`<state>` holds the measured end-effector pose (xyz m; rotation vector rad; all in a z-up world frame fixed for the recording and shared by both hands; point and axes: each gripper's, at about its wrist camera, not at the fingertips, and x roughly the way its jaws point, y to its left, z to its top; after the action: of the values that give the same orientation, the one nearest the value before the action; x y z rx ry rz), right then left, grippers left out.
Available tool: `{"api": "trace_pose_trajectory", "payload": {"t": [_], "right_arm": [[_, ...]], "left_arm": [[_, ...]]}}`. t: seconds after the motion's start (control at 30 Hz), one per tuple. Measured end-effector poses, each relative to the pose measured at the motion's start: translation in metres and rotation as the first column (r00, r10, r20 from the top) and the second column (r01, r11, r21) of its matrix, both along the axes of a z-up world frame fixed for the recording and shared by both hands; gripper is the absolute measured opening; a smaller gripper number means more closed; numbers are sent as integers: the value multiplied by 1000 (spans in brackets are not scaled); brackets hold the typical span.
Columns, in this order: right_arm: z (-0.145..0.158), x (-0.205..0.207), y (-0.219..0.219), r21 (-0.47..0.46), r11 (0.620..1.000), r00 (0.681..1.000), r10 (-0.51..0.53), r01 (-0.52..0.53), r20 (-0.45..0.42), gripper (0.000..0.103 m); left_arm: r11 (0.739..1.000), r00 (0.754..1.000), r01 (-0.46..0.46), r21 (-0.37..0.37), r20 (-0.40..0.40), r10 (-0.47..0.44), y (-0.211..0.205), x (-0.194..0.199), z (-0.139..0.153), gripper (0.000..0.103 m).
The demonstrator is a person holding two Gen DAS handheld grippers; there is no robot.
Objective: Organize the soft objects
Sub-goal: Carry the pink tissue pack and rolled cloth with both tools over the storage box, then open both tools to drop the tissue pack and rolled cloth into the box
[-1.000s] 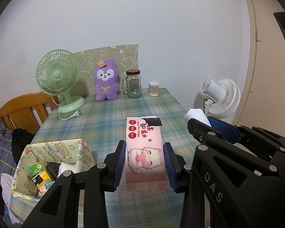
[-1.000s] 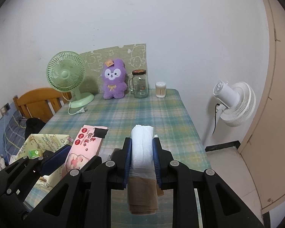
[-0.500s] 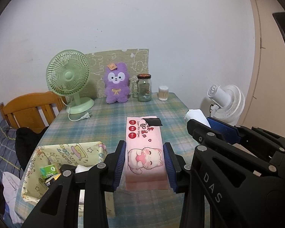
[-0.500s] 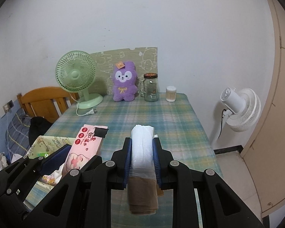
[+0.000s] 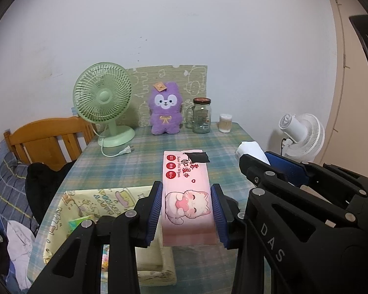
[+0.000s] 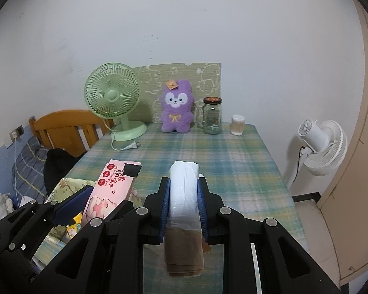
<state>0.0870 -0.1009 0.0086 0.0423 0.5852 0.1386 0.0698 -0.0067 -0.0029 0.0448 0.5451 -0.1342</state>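
My left gripper (image 5: 187,196) is shut on a pink wet-wipes pack (image 5: 186,183) and holds it above the table, beside a yellow fabric basket (image 5: 98,196). The pack also shows in the right wrist view (image 6: 110,191). My right gripper (image 6: 183,191) is shut on a white plastic-wrapped tissue pack (image 6: 184,188) with a brown end, held over the plaid table (image 6: 233,156). The tissue pack's tip also shows in the left wrist view (image 5: 251,149). A purple plush toy (image 5: 164,109) stands at the back.
A green desk fan (image 5: 103,103) with its loose plug, a glass jar (image 5: 201,116) and a cotton-swab tub (image 5: 225,123) stand at the table's back. A white fan (image 5: 303,134) stands right of the table. A wooden chair (image 5: 49,137) and bedding lie to the left.
Both grippers have drawn back and to the left with their packs still held. The basket now lies more under and beside the left gripper.
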Motion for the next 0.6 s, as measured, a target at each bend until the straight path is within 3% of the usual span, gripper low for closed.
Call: {"api": "trace_pose_trajectory", "payload": {"t": [0.6], "right_arm": [[-13, 18, 61, 23, 998, 997, 65, -64, -30, 25]], "left_arm": [[999, 998, -48, 9, -31, 48, 58, 11, -12, 40]]}}
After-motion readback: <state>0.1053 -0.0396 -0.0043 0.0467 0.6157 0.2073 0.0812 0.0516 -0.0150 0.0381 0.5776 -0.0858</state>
